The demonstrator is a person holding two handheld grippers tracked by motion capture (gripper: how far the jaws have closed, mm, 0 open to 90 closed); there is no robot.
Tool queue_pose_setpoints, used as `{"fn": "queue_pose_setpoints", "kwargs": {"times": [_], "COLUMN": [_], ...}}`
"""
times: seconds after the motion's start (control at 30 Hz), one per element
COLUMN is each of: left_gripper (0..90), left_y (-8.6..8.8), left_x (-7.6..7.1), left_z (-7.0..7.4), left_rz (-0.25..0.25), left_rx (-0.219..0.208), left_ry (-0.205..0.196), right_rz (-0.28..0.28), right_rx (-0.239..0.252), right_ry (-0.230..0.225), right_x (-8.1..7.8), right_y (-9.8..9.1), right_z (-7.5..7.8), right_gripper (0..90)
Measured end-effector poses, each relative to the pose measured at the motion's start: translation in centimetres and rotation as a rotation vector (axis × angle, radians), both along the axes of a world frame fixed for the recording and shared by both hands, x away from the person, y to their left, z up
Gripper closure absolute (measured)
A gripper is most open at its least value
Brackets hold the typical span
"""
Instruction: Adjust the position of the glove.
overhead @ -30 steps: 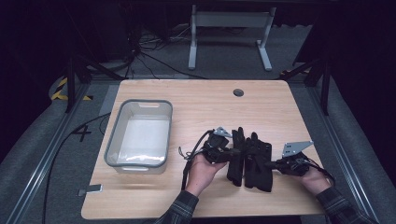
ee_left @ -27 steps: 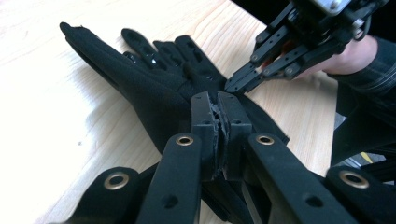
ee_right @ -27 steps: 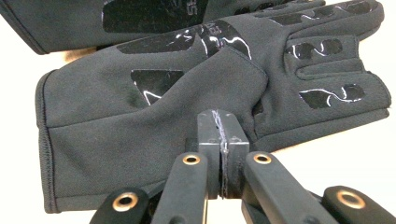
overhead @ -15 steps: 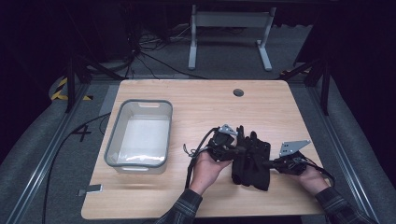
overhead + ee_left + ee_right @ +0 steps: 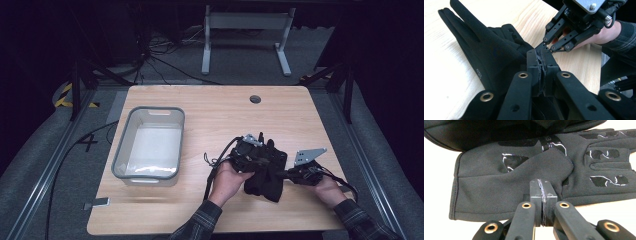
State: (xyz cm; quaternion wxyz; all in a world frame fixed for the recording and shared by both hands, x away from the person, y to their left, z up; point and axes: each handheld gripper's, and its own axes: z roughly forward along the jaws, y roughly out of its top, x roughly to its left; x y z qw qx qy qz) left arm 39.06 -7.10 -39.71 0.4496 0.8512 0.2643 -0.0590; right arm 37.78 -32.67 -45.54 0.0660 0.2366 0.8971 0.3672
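Two black gloves (image 5: 265, 176) lie bunched on the wooden table (image 5: 220, 117), near its front edge. My left gripper (image 5: 270, 159) reaches over them from the left. Its jaws are closed on a thin fold of black glove (image 5: 486, 50) fabric at the tips (image 5: 539, 53). From the right comes my right gripper (image 5: 281, 174), shut on the thumb edge of the palm-up glove (image 5: 506, 182), with cloth pinched between its pads (image 5: 542, 184). In the left gripper view the right gripper (image 5: 544, 46) nearly touches my own tips. A hand holds each gripper.
A clear plastic bin (image 5: 117, 161) stands on the left part of the table and looks empty. A round cable hole (image 5: 255, 99) sits near the far edge. Beyond the table are cables and a metal stand (image 5: 245, 30) on the floor.
The left hand and its gripper have edged slightly right over the gloves. Both grips stay as they were.
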Motion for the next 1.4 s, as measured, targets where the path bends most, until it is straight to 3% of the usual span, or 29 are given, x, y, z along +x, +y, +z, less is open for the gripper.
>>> {"fn": "queue_pose_setpoints", "kwargs": {"times": [0.4,0.6,0.8,0.9,0.97,1.03,1.1,1.2,1.3,1.4], "left_gripper": [86.3,82.5,81.0,89.5,89.7,89.8,89.7,89.7,89.7,89.7], "left_y": [-2.4,-2.5,-2.6,-2.4,-2.2,-2.1,-2.3,-2.5,-3.0,-3.8], "left_x": [-0.1,-0.1,-0.4,-0.3,-0.2,0.2,0.4,0.8,1.2,1.3], "left_z": [-1.0,-0.7,-0.1,0.1,-0.1,-0.4,-0.8,-1.4,-2.1,-2.5], "left_rz": [-0.056,-0.059,-0.065,-0.056,-0.036,-0.015,-0.002,0.001,-0.002,-0.018], "left_rx": [0.047,0.000,-0.012,0.009,0.042,0.083,0.108,0.132,0.136,0.145], "left_ry": [-0.002,-0.007,-0.030,-0.048,-0.053,-0.068,-0.076,-0.079,-0.063,-0.050], "right_rz": [0.003,-0.021,-0.072,-0.099,-0.103,-0.124,-0.161,-0.199,-0.231,-0.241], "right_rx": [-0.008,0.008,0.017,0.006,0.008,0.008,0.011,0.004,0.005,0.007], "right_ry": [-0.004,-0.017,-0.032,-0.034,-0.033,-0.031,-0.032,-0.033,-0.049,-0.049], "right_x": [0.1,-0.2,-0.6,-0.9,-0.9,-1.0,-1.0,-1.0,-1.1,-1.1], "right_y": [0.4,-0.9,-2.8,-4.0,-4.2,-4.8,-5.3,-5.8,-6.5,-6.8], "right_z": [0.1,0.7,1.3,1.3,1.3,1.3,1.1,0.9,0.7,0.5], "right_gripper": [90.0,89.9,89.2,81.9,78.1,67.5,48.2,34.9,26.2,23.4]}}
